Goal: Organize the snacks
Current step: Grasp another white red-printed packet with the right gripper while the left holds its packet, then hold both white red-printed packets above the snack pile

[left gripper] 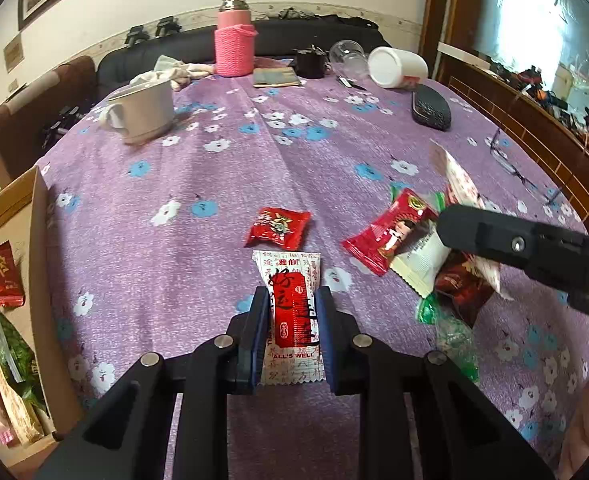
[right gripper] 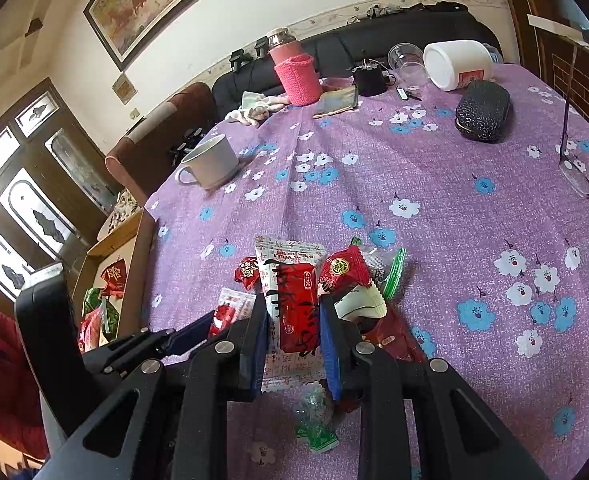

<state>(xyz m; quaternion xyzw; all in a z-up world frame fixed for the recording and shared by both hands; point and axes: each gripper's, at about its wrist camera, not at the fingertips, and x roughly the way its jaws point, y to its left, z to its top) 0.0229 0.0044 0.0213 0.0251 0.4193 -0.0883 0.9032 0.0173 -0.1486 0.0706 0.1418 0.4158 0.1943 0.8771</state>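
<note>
My left gripper is shut on a white-and-red snack packet marked "ALL'S WELL", low over the purple flowered tablecloth. From the right wrist view that gripper comes in at the left with its packet. My right gripper is shut on a like white-and-red packet over a pile of snacks. In the left wrist view it reaches in from the right, its packet seen edge-on. A small red packet lies loose ahead of the left gripper.
The pile holds a red packet, a white one, a dark red one and green wrappers. A cardboard box with several snacks stands at the table's left edge. Farther back stand a white mug, a pink flask, a glasses case and a tipped white jar.
</note>
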